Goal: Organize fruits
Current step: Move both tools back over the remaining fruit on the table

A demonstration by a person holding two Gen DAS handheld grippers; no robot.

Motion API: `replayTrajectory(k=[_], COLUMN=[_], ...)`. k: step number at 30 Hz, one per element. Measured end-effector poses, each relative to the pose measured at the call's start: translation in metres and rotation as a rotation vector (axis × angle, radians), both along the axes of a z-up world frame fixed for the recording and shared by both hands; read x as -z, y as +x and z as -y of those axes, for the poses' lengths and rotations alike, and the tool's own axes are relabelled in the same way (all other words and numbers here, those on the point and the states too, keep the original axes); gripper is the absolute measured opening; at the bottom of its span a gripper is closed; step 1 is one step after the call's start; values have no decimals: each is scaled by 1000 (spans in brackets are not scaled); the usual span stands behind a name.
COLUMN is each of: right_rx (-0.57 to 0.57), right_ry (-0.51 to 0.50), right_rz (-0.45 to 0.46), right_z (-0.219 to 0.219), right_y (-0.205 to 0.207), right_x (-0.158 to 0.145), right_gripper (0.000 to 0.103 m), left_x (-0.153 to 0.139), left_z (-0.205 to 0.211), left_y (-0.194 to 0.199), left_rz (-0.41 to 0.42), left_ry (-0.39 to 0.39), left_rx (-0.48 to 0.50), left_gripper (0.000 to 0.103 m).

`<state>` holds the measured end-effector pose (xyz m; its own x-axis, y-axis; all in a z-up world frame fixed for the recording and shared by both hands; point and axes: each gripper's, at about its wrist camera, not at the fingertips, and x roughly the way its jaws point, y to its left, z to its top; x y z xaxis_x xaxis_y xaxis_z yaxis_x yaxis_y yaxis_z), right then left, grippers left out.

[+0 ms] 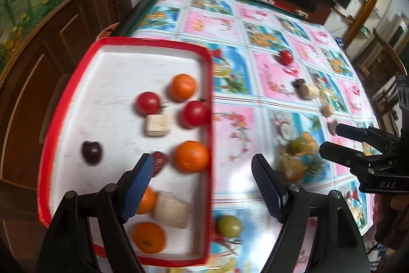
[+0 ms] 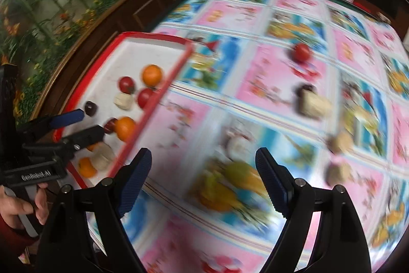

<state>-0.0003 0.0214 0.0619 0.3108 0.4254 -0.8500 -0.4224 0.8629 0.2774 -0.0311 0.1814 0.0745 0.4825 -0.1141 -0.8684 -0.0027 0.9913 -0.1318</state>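
While the left gripper [image 1: 203, 174] hung spread and empty above the red-rimmed tray [image 1: 127, 42], oranges [image 1: 191, 156] and tomatoes [image 1: 147, 103] lay inside it. From the right wrist, the right gripper [image 2: 203, 169] gaped empty over the tablecloth [image 2: 255, 17], one tomato [image 2: 301, 52] apart.

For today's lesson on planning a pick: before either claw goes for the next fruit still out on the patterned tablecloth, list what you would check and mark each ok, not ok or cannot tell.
1. Left claw open and empty: ok.
2. Right claw open and empty: ok.
3. Red-rimmed white cardboard tray has free floor for more fruit: ok.
4. Round red tomato on the tablecloth is unobstructed: ok.
5. Small green round fruit beside the tray's rim can be gripped without bumping the rim: cannot tell.
6. Picture sharp enough to aim: not ok, both views are motion-blurred.
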Motion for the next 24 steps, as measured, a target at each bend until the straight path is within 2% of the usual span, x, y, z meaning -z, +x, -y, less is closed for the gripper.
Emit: replayTrajectory(k=[8, 16, 24], right_rx=[140, 209, 267], right_ry=[-20, -23, 1], right_rz=[-30, -37, -32], right_z=[68, 101, 129], right_y=[-10, -11, 17], right_x=[10, 15, 11], right_gripper=[84, 84, 84], left_x=[8, 18, 31], left_z=[47, 93, 114], left_y=[4, 20, 34], left_rz=[-33, -61, -87], left_ry=[0, 7, -18], left_rx=[111, 218, 236], left_gripper=[79, 79, 78])
